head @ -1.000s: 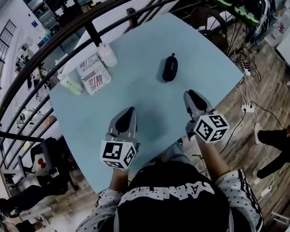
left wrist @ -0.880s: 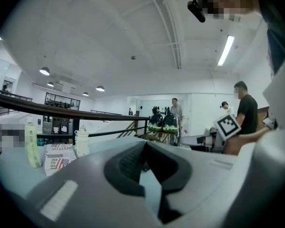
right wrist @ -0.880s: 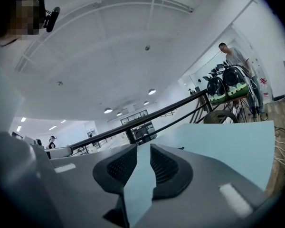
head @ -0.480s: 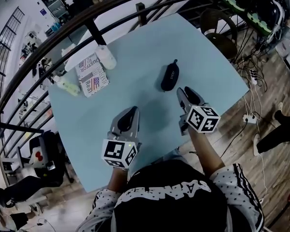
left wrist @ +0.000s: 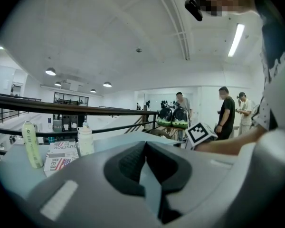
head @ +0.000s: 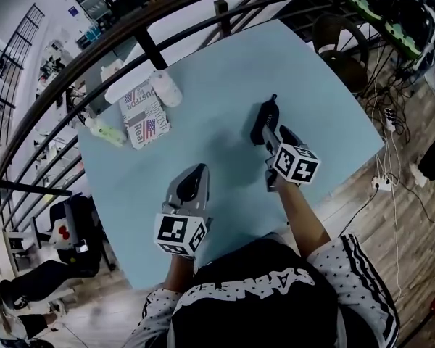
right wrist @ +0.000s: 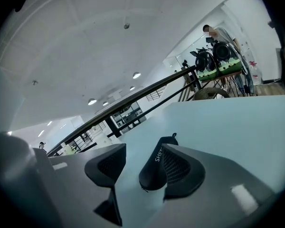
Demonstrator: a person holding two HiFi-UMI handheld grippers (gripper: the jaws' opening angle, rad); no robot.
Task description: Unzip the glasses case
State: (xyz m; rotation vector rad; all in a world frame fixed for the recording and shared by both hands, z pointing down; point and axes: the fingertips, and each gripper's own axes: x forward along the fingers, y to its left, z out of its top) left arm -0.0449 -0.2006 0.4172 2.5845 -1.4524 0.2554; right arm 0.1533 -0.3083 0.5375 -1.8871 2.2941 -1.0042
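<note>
The black zipped glasses case [head: 267, 112] lies on the pale blue table [head: 210, 140], right of its middle. My right gripper [head: 270, 133] has its tips at the case's near end. In the right gripper view the case [right wrist: 154, 167] lies between the jaws, close against the right finger [right wrist: 180, 167] and apart from the left one. My right gripper [right wrist: 142, 152] has just been opening and stands open. My left gripper [head: 195, 171] hovers over the table's near left, well away from the case. The left gripper view shows my left gripper [left wrist: 144, 148] shut, with nothing in it.
A printed paper [head: 143, 114], a white bottle [head: 164, 87] and a pale green bottle [head: 105, 130] stand at the table's far left. A black railing [head: 148, 46] runs behind the table. Cables and power strips [head: 388, 183] lie on the wooden floor to the right.
My right gripper has moved forward and down to the case, and its jaws have opened around the case's near end. My left gripper has moved a little over the table.
</note>
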